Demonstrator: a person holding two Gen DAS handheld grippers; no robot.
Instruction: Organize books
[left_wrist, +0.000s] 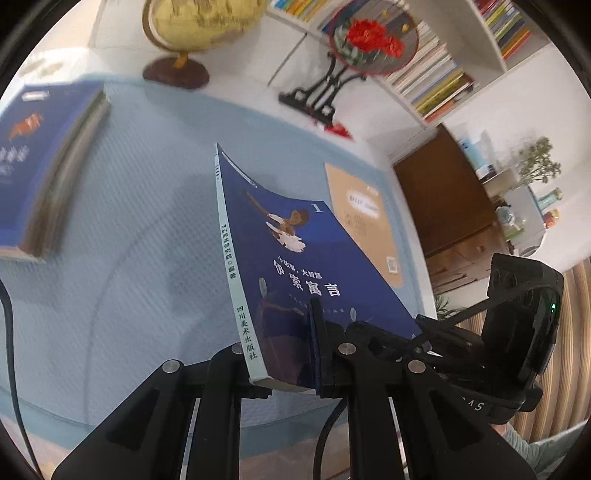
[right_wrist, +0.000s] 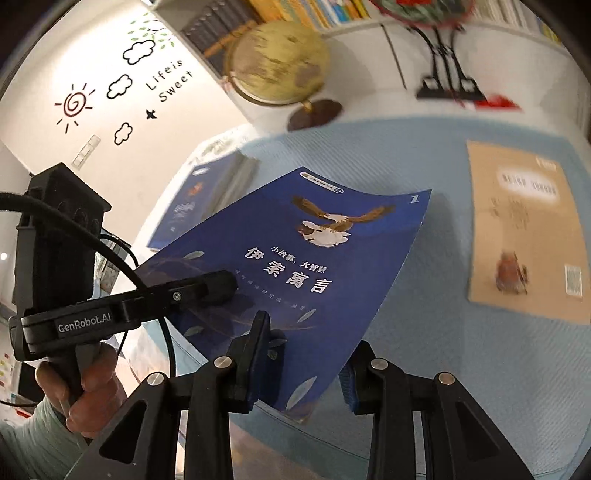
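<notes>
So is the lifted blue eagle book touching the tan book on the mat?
Apart. In the right wrist view, the blue eagle book is held up, with bare blue mat showing between its edge and the tan book lying flat.

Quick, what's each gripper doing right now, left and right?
Left gripper: shut on the blue book, near its spine.
Right gripper: shut on the same blue book, at its near edge.

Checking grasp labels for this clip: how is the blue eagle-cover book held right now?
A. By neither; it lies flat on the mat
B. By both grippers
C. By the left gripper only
B: the blue book is raised off the mat with the left gripper and right gripper each clamped on it.
</notes>
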